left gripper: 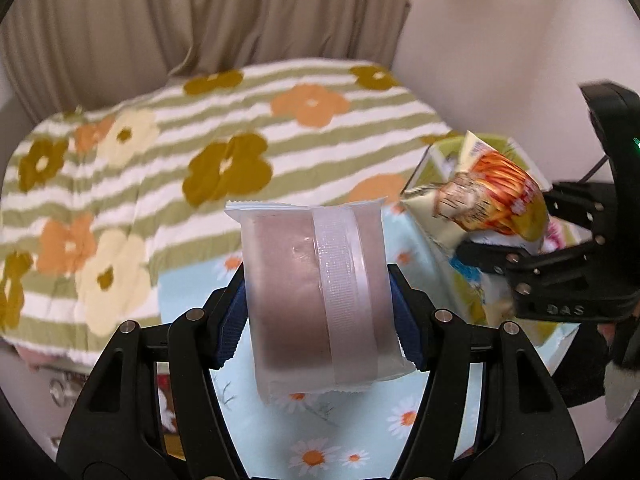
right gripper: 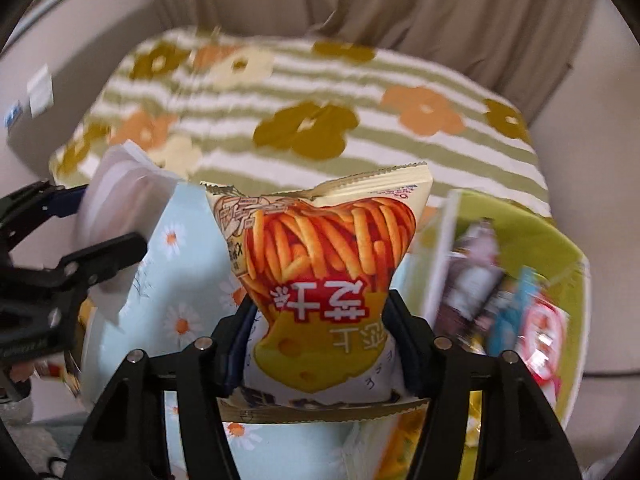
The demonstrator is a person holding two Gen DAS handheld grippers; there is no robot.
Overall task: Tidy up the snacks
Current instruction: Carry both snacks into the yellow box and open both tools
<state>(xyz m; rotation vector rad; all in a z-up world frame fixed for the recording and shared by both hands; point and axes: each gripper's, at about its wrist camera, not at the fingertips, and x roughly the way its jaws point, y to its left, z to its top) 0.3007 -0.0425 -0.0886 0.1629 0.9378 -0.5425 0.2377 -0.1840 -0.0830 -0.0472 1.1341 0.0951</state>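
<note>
Now both tools are loaded. The left tool [left gripper: 316, 300] has its blue pads pressed on either side of a clear-wrapped brown cake [left gripper: 316, 292], the packet standing up between the fingers with its crimped top edge towards the far side. The jaws are partly closed, gripping the packet across its width. In the right wrist view this same packet shows as a pale blurred shape at the left, in the other tool's jaws.

The right tool [right gripper: 320, 340] holds a cheese stick snack bag [right gripper: 328, 280], a puffed pouch printed with orange sticks and a yellow cheese patch. The bag is pinched at its lower half, so that its waist is squeezed in, and its serrated top seam points to the far side. Its jaws are also partly closed on the bag.

Beneath both tools lies a light blue daisy-print cloth [left gripper: 340, 432]. Behind it, farther off, is a bed with a green-striped flower blanket [left gripper: 192, 128], and beyond that a beige curtain [left gripper: 208, 12].

To the right of the right tool sits a green box [right gripper: 568, 248] holding several more snack packets [right gripper: 504, 304], blurred too much to name. In the left wrist view, the right tool [left gripper: 500, 244] with its bag is at the right edge, above that box's near corner.
</note>
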